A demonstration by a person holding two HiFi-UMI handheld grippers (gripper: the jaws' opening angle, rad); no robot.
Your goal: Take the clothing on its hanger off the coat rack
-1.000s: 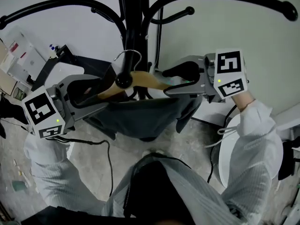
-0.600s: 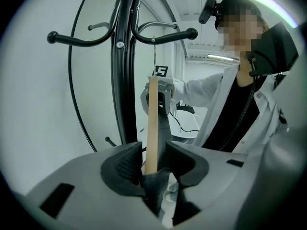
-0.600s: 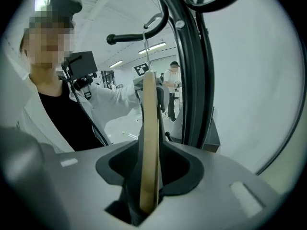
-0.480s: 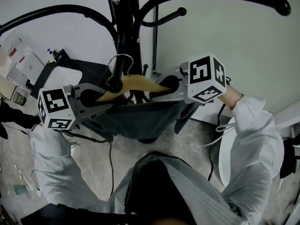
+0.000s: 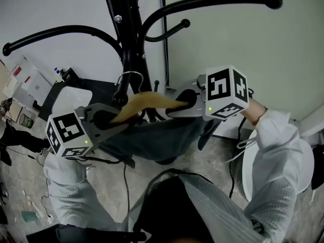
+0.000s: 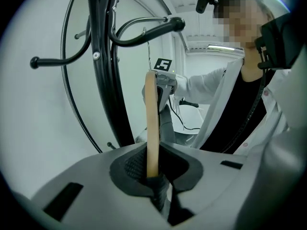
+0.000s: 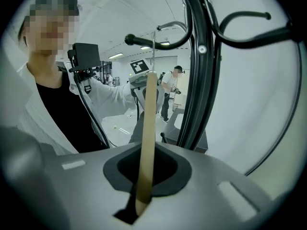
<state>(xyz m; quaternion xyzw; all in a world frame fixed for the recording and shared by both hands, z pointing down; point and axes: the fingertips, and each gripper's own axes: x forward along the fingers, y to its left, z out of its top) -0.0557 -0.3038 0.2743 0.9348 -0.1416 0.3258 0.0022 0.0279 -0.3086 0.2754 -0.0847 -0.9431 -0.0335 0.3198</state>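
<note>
A wooden hanger point(image 5: 147, 101) carries a dark grey garment point(image 5: 157, 135), and its metal hook point(image 5: 129, 76) loops over a lower arm of the black coat rack point(image 5: 126, 29). My left gripper point(image 5: 109, 119) holds the hanger's left end; its jaws are closing, with the wood point(image 6: 152, 123) and a fold of dark cloth pinched between them. In its own view the left gripper point(image 6: 154, 178) looks along the hanger towards the right one. My right gripper point(image 5: 185, 103) is shut on the hanger's right end. From the right gripper point(image 7: 141, 202), the wood point(image 7: 147, 128) rises out of the jaw slot.
Curved rack arms point(image 5: 212, 1) spread above both grippers. A white box point(image 5: 30, 80) and a black frame point(image 5: 71, 80) stand at the left. A white round object point(image 5: 304, 166) is at the right, cables point(image 5: 124, 171) lie on the floor, and a person point(image 7: 172, 87) stands far off.
Both grippers have shut onto the ends of the hanger, which lay between open jaws a second ago. The left one has turned its marker cube upward; the rack has shifted left in view.
</note>
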